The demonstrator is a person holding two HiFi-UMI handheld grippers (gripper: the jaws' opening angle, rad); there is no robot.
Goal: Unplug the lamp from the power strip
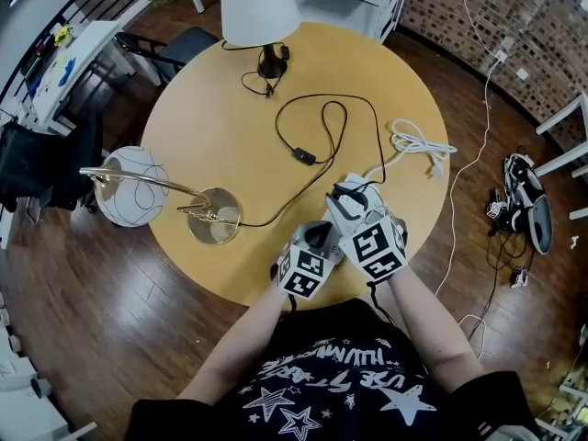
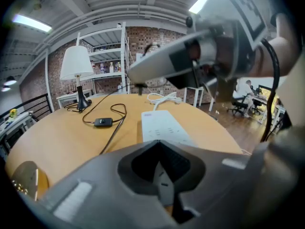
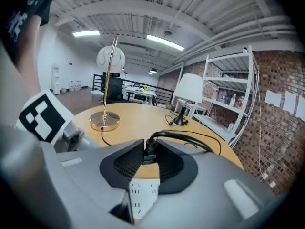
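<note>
Lamp's black plug (image 3: 149, 152) stands in the white power strip (image 2: 164, 126) at the table's (image 1: 230, 108) near right edge. The right gripper (image 3: 150, 150) is closed on the plug's body, and the left gripper (image 2: 159, 149) is closed on the strip's near end. The plug looks small, rigid and held by socket friction, so grip its hard body, not the limp cord (image 3: 190, 138); the light strip would likely lift unless pinned.

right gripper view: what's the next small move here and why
Probably lift the right gripper straight up, away from the power strip: its jaws grip the black plug, which looks seated in the strip, and the left gripper rests at the strip's near end, seemingly to hold it down.
</note>
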